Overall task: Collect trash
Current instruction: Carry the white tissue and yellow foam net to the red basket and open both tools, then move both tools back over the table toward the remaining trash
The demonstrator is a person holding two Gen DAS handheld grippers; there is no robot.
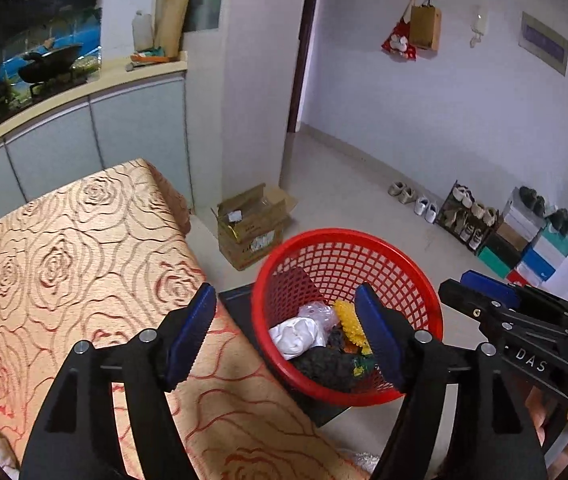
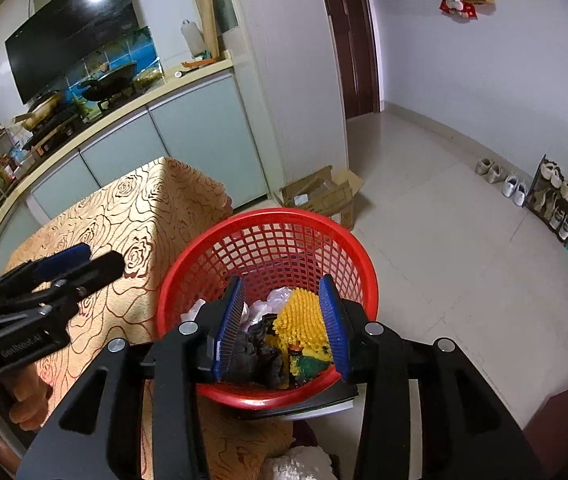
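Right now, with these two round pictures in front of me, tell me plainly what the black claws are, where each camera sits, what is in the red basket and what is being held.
There is no robot here: a person holds a hand-operated clamp in each hand, each ending in two blue-padded fingers. Each picture comes from a fisheye camera mounted on one clamp, looking along its fingers.

The first is the left gripper view, open and empty above the edge of the rose-patterned tablecloth. The second is the right gripper view, open over the red basket, holding nothing.

The basket sits beside the table and holds trash: a yellow bumpy piece, dark crumpled material, clear plastic and a white wad.
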